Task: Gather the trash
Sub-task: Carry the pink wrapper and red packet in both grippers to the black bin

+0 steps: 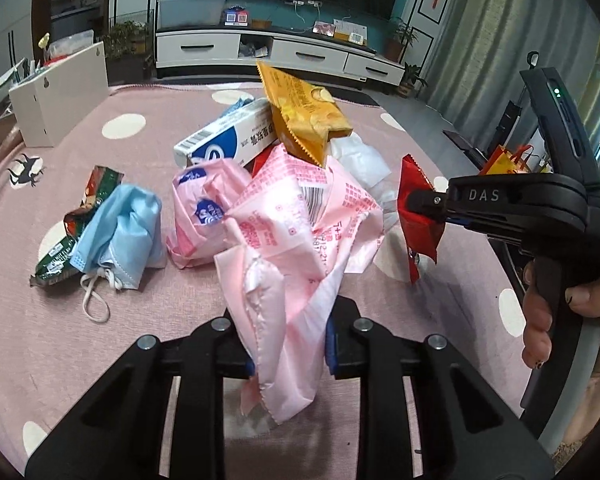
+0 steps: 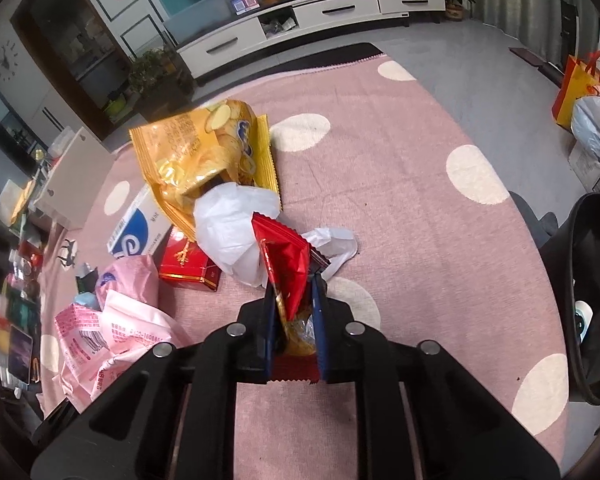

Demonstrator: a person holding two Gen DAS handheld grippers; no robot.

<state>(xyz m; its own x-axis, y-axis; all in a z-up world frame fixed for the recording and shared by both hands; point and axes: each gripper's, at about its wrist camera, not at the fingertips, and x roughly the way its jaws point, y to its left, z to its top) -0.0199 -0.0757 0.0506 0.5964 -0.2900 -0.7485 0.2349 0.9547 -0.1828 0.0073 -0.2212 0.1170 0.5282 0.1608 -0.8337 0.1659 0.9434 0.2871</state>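
My left gripper (image 1: 290,344) is shut on a crumpled pink plastic wrapper (image 1: 284,240), which hangs lifted above the pink dotted rug (image 1: 180,320). My right gripper (image 2: 294,300) is shut on a red snack wrapper (image 2: 286,260); in the left wrist view it holds that red wrapper (image 1: 414,184) just right of the pile. On the rug lie a yellow chip bag (image 2: 204,148), a white-and-blue box (image 1: 224,136), a second pink packet (image 1: 200,208), a blue face mask (image 1: 120,232), a green wrapper (image 1: 56,260), a white plastic bag (image 2: 232,232) and a red box (image 2: 188,264).
A white box (image 1: 60,96) stands at the rug's far left edge. A low white TV cabinet (image 1: 284,52) runs along the back wall. A dark round bin rim (image 2: 592,300) sits at the right. A yellow-red shopping bag (image 2: 576,88) stands beyond the rug.
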